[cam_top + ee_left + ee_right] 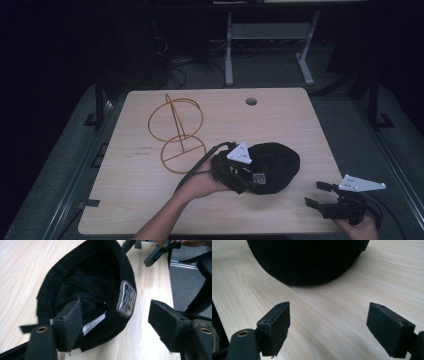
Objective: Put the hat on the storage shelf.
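Note:
A black cap (277, 160) lies upside down on the wooden table (140, 190), right of centre. My left gripper (252, 177) reaches it from the left, open. In the left gripper view (116, 312) one jaw sits inside the cap (82, 277) and the other stands outside its rim, clear of the cloth. The rim there carries a rectangular patch (127, 298), and a white label (93, 323) shows inside. My right gripper (315, 194) rests near the front right corner, open and holding nothing. In the right gripper view (329, 315) the cap (307, 260) lies ahead of it.
A golden wire stand (177, 132) with two rings stands at the back left of the table. A cable hole (251, 101) sits near the far edge. The table's right edge (171, 290) runs close beside the cap. White desk legs (229, 50) stand on the floor beyond.

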Motion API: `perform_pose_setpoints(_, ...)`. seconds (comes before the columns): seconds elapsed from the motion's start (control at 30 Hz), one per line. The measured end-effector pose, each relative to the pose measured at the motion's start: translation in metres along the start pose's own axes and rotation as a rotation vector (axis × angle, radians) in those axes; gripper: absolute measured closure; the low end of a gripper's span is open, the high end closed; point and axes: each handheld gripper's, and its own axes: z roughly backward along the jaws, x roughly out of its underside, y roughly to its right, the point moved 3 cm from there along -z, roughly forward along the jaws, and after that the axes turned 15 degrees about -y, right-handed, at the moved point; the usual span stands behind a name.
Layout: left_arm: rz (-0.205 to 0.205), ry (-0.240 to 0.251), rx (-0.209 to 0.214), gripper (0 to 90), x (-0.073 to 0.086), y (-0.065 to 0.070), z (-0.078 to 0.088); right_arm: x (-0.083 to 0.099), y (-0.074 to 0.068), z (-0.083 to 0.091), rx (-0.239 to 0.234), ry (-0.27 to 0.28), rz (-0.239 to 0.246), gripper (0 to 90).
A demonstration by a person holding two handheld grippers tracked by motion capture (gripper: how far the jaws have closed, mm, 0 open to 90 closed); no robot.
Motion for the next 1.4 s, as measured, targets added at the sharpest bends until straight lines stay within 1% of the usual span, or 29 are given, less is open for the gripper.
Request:
perform_pose_setpoints(0.03,-0.016,-0.014,0.002,28.6,-0.003,0.0,-0.002,0.0,0.0,0.0,-0.001,0.002,-0.001,18.5)
perform_pose_setpoints(0.07,-0.023,-0.021,0.013,32.2,-0.004,0.0,-0.004,0.0,0.0,-0.001,-0.001,-0.001,0.002,18.7)
perform_pose_setpoints(0.1,-0.027,-0.031,0.019,32.2,-0.005,0.0,-0.006,0.0,0.0,-0.001,-0.001,-0.001,0.002,18.7)
perform_pose_setpoints(0.13,-0.037,-0.063,0.011,35.0,-0.007,0.0,-0.01,0.0,0.0,-0.002,-0.003,-0.01,0.002,18.7)
perform_pose_setpoints(0.2,-0.039,-0.071,0.02,39.1,-0.008,0.0,-0.011,0.0,-0.001,-0.002,-0.003,-0.013,0.005,18.7)
perform_pose_setpoints(0.23,-0.053,-0.089,0.031,41.0,-0.008,0.001,-0.015,0.0,-0.001,-0.002,-0.001,-0.01,0.01,18.7)
perform_pose_setpoints(0.3,-0.065,-0.103,0.023,44.2,-0.009,0.002,-0.018,0.0,-0.002,-0.002,-0.001,-0.014,0.012,18.7)
perform_pose_setpoints(0.33,-0.065,-0.103,0.023,47.5,-0.009,0.002,-0.018,0.0,-0.002,-0.003,-0.001,-0.015,0.015,18.7)
perform_pose_setpoints(0.4,-0.072,-0.111,0.033,51.2,-0.009,0.002,-0.02,0.0,-0.002,-0.003,-0.003,-0.019,0.014,18.7)
perform_pose_setpoints(0.43,-0.082,-0.118,0.05,54.2,-0.011,0.002,-0.021,0.0,-0.003,-0.003,-0.002,-0.018,0.013,18.7)
perform_pose_setpoints(0.47,-0.088,-0.117,0.056,56.0,-0.012,0.003,-0.022,0.0,-0.003,-0.003,-0.002,-0.018,0.014,18.7)
perform_pose_setpoints(0.6,-0.132,-0.133,0.067,66.1,-0.016,0.009,-0.025,0.0,-0.003,-0.005,-0.003,-0.025,0.017,18.7)
perform_pose_setpoints(0.63,-0.132,-0.133,0.067,68.7,-0.016,0.009,-0.025,0.0,-0.004,-0.005,-0.005,-0.028,0.015,18.7)
perform_pose_setpoints(0.67,-0.143,-0.136,0.07,71.4,-0.017,0.01,-0.025,0.0,-0.005,-0.005,-0.006,-0.028,0.017,18.7)
perform_pose_setpoints(0.7,-0.156,-0.135,0.074,73.5,-0.019,0.013,-0.026,0.0,-0.005,-0.006,-0.006,-0.027,0.024,18.7)
perform_pose_setpoints(0.77,-0.159,-0.136,0.082,76.8,-0.022,0.014,-0.026,-0.001,-0.005,-0.006,-0.006,-0.03,0.025,18.7)
perform_pose_setpoints(0.83,-0.164,-0.137,0.085,78.2,-0.025,0.014,-0.027,0.0,-0.006,-0.006,-0.008,-0.03,0.023,18.7)
perform_pose_setpoints(0.93,-0.158,-0.129,0.095,79.2,-0.027,0.013,-0.027,0.0,-0.006,-0.005,-0.006,-0.025,0.024,18.6)
perform_pose_setpoints(1.03,-0.13,-0.096,0.105,79.6,-0.032,0.011,-0.022,-0.001,-0.006,-0.004,-0.002,-0.011,0.02,18.4)
perform_pose_setpoints(1.07,-0.13,-0.096,0.105,79.7,-0.032,0.011,-0.022,-0.001,-0.006,-0.004,-0.002,-0.011,0.02,18.4)
perform_pose_setpoints(1.1,-0.117,-0.078,0.106,79.7,-0.035,0.009,-0.018,-0.002,-0.006,-0.003,-0.002,0.002,0.015,17.7)
perform_pose_setpoints(1.13,-0.117,-0.078,0.106,79.7,-0.035,0.009,-0.018,-0.002,-0.007,-0.002,-0.001,0.006,0.017,17.6)
perform_pose_setpoints(1.17,-0.107,-0.059,0.099,79.7,-0.038,0.007,-0.012,-0.003,-0.008,-0.002,0.0,0.012,0.019,17.4)
perform_pose_setpoints(1.2,-0.107,-0.059,0.099,79.7,-0.038,0.007,-0.012,-0.003,-0.008,-0.002,0.0,0.012,0.019,17.4)
perform_pose_setpoints(1.27,-0.075,-0.013,0.111,79.8,-0.043,0.004,-0.003,-0.005,-0.01,0.0,0.006,0.027,0.025,15.9)
perform_pose_setpoints(1.3,-0.066,0.001,0.116,79.8,-0.044,0.002,0.0,-0.006,-0.011,0.0,0.006,0.034,0.026,15.9)
perform_pose_setpoints(1.33,-0.066,0.001,0.116,79.8,-0.044,0.002,0.0,-0.007,-0.012,0.001,0.006,0.042,0.028,15.8)
perform_pose_setpoints(1.37,-0.048,0.026,0.122,79.8,-0.047,-0.001,0.005,-0.009,-0.013,0.002,0.009,0.05,0.028,15.2)
perform_pose_setpoints(1.4,-0.048,0.026,0.122,79.8,-0.047,-0.001,0.005,-0.009,-0.013,0.002,0.009,0.05,0.028,15.2)
